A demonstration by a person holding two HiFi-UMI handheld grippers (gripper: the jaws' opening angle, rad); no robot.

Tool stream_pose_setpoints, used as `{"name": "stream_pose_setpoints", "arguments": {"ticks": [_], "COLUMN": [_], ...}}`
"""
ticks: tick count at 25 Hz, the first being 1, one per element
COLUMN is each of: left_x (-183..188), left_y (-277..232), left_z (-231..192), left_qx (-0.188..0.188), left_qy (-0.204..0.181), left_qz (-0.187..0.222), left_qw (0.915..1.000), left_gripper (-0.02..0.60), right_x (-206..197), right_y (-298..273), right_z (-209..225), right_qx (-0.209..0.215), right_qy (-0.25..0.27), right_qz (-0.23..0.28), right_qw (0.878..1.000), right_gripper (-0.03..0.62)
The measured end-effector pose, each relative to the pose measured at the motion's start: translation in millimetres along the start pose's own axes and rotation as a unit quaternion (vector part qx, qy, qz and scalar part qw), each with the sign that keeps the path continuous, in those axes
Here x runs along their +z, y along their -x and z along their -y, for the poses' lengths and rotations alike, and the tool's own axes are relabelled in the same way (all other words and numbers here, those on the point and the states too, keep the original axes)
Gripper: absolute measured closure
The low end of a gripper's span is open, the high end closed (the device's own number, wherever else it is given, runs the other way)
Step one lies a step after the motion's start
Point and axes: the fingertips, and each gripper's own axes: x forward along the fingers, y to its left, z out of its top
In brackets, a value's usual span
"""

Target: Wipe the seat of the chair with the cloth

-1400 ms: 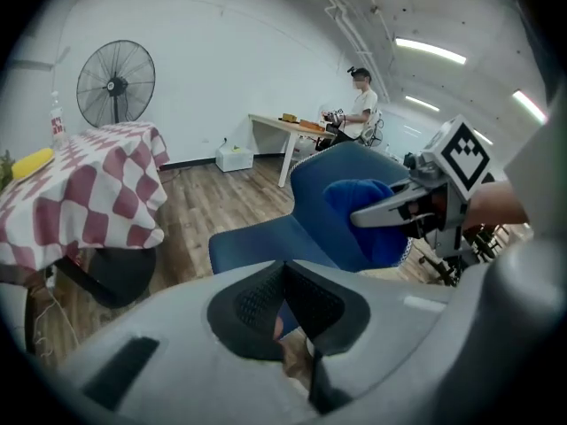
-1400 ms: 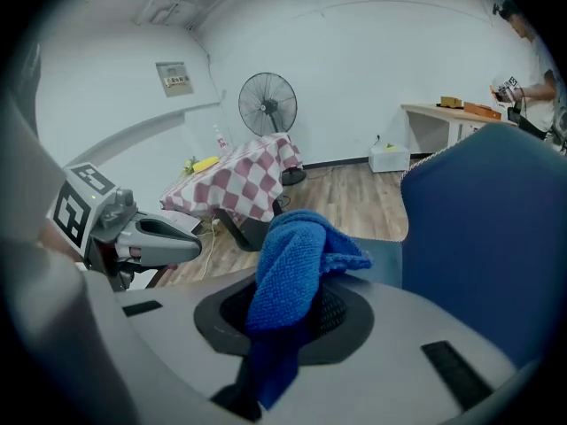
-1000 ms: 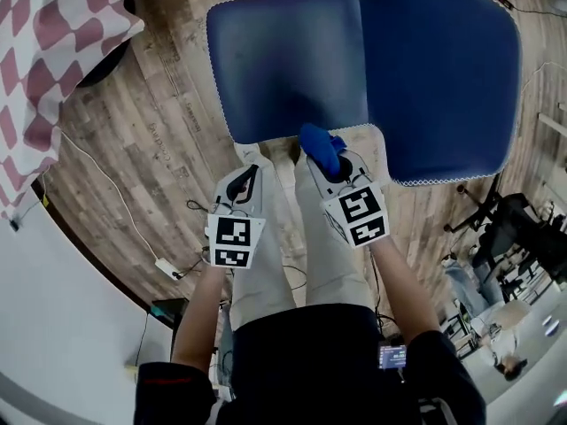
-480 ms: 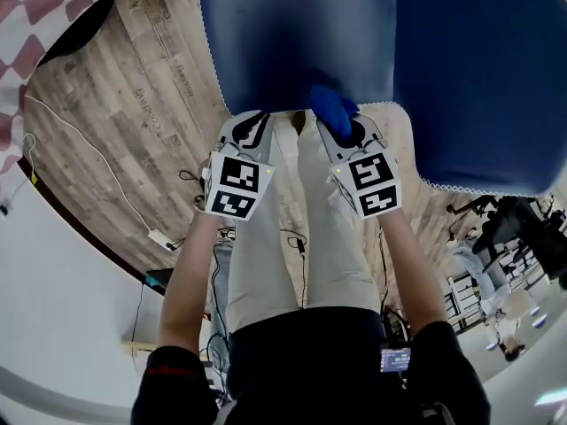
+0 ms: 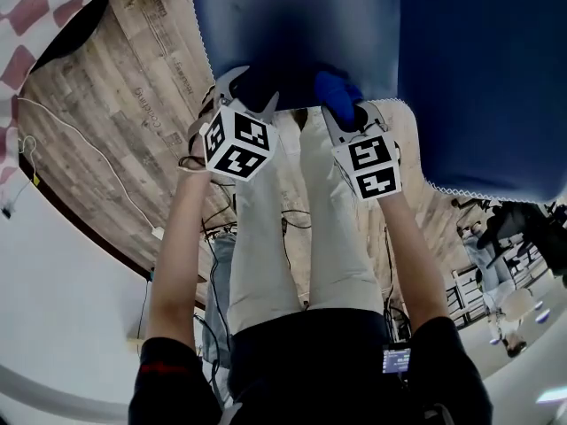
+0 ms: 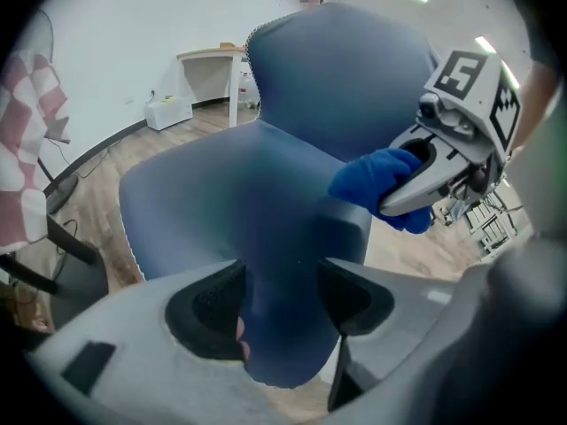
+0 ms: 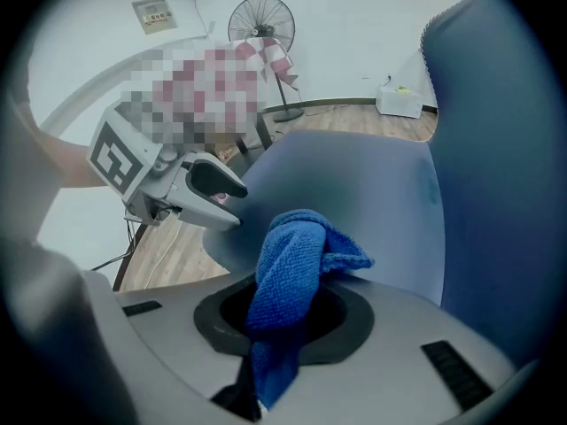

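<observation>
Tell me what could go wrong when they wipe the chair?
The cloth is bunched up in the right gripper, so maybe only a small wad rubs the seat. The left gripper has just been opening its jaws, with the seat's front edge showing between them, ungripped; it might bump or snag there.

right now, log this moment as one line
left gripper: jaws just opened, chair seat front edge between, not gripped | right gripper: shut on blue cloth

Wood-plank floor fills the upper left of the head view. A white cable trails across it, and the chair stands at the top.
</observation>
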Motion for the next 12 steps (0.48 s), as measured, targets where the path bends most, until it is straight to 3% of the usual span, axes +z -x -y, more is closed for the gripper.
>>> {"name": "stream_pose_setpoints", "arguments": {"ticks": [6, 12], "left_x": [-5, -11], "left_y": [-13, -23], "left_z": [-6, -14], "left_qx": [0.002, 0.034], "left_qy": [-0.015, -0.028], "left_qz": [-0.024, -0.012], "left_qw": [0.9996, 0.9990], "left_gripper": [0.304, 0.304], "right_x": [11, 32], "right_y": [0, -14], "right_z": [20, 58], "right_qx": [-0.026, -0.058], "right_qy": [-0.008, -0.021], "right_qz": [0.014, 0.034], "right_qw": [1.000, 0.998], "right_gripper": [0.539, 0.539]}}
